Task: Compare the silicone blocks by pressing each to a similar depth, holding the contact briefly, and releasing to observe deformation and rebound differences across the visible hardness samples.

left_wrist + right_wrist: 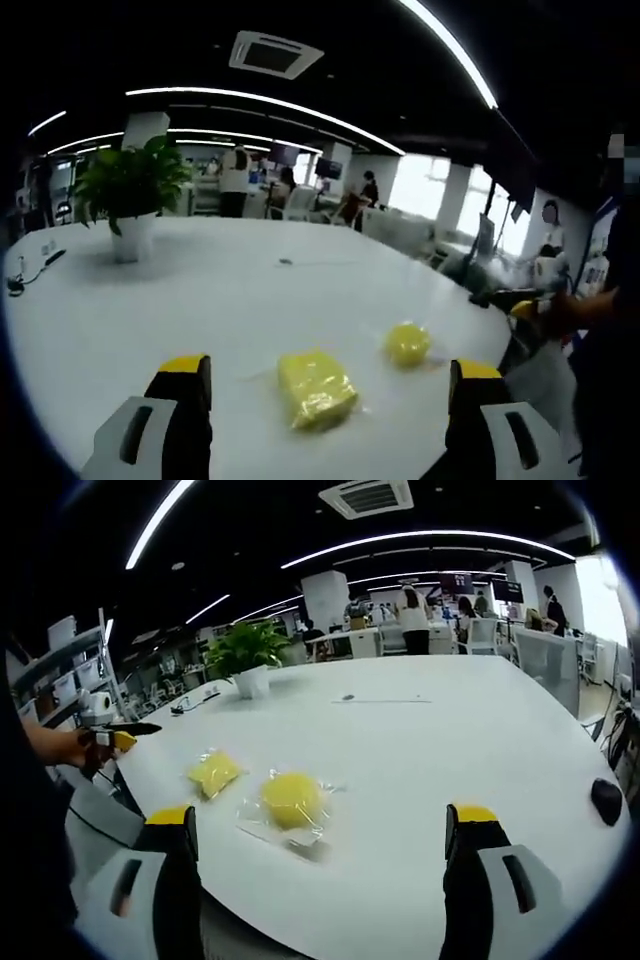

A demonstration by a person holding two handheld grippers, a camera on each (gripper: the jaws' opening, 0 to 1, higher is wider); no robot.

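The left hand-held gripper [330, 400] stands with its jaws wide apart and nothing between them, raised above the near part of the white worktop [200, 300]; the right hand-held gripper [320, 860] is likewise wide and empty, hovering at the worktop's near edge in its own view. Neither touches a sample, so I judge that no press is in hand at this moment and the comparison is either not begun or between contacts; both blocks look plump and unmarked, though their clear wrapping hides fine dents. In the left gripper view the squarish yellow block [316, 387] lies just ahead between the jaws, with the rounder yellow block [408, 343] near it, farther off and to the right. In the right gripper view the rounder block sits closest, a little left of centre, and the squarish one lies beyond it to the left, the two near but apart. Both lie close to the curved near edge, so a sideways push could slide one toward the drop; pressing straight down seems safer. Beyond them the worktop runs broad, with a potted plant [130, 195], a cable [30, 272] and a dark mouse [606, 800] all well apart from the samples.
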